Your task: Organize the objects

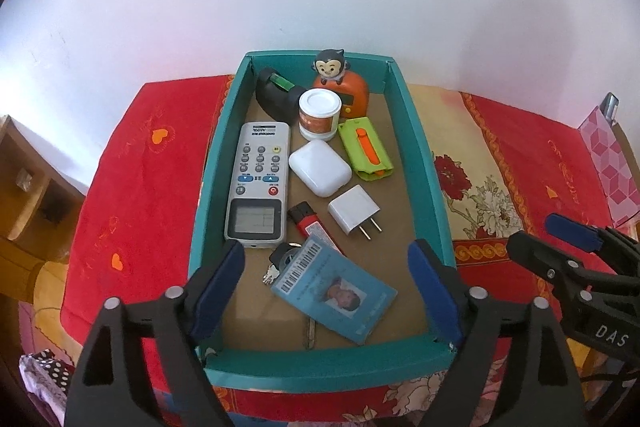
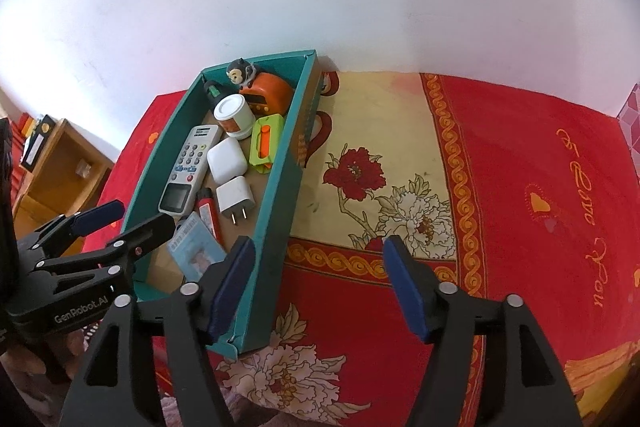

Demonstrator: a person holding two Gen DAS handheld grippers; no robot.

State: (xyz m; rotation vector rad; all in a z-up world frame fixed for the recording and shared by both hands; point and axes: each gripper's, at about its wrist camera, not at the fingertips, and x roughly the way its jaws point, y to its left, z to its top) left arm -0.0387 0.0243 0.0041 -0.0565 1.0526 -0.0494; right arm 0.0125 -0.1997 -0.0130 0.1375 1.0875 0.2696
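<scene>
A teal cardboard box (image 1: 420, 147) (image 2: 280, 187) stands on the red floral cloth. It holds a grey remote (image 1: 258, 183), a white earbud case (image 1: 320, 167), a white charger plug (image 1: 354, 213), a red lighter (image 1: 310, 225), a blue ID card (image 1: 334, 295) over keys (image 1: 280, 259), a green cutter (image 1: 364, 149), a white jar (image 1: 320, 113), an orange monkey clock (image 1: 340, 83) and a black object (image 1: 276, 93). My left gripper (image 1: 326, 291) is open above the box's near end. My right gripper (image 2: 318, 285) is open and empty, right of the box.
A wooden shelf unit (image 1: 28, 187) stands left of the table. A pink patterned box (image 1: 608, 163) stands at the table's right edge. A white wall is right behind the teal box. Open red and yellow cloth (image 2: 500, 187) lies right of the box.
</scene>
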